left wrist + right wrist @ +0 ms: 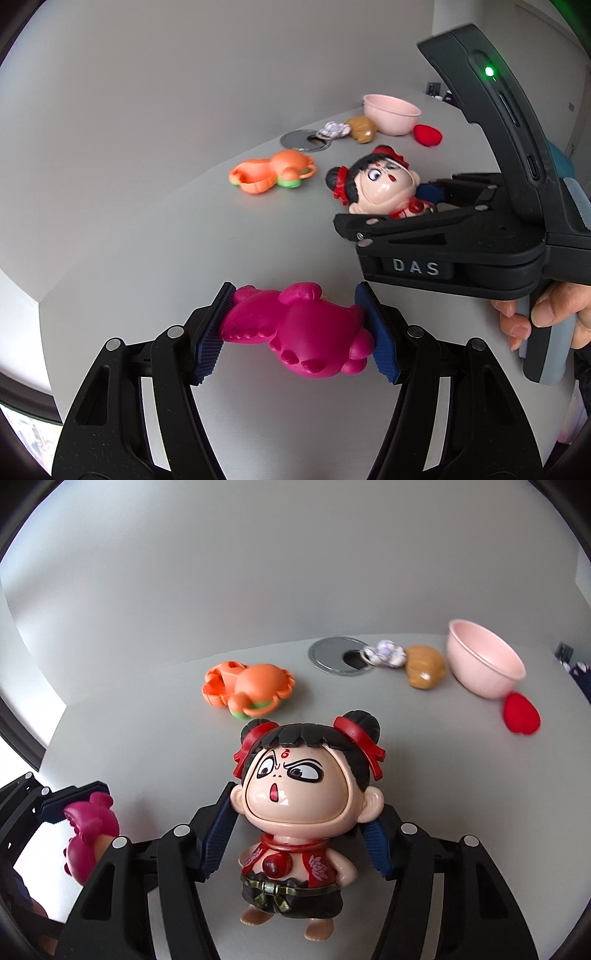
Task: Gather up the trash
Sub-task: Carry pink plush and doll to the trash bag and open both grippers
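Both grippers had a toy each: the left gripper squeezed the pink bear toy from both sides so it could not drop. The right gripper had its blue pads around the big-headed doll, which lay on the grey table; the left pad touched its cheek, but I could not tell if the right pad pressed yet. Farther back sat the orange toy, the brown lump, the red piece and the pink bowl, probably where collected things should go.

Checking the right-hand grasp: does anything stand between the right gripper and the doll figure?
Nothing visible does: the doll figure lies between the pads of the right gripper; whether they press it is unclear.
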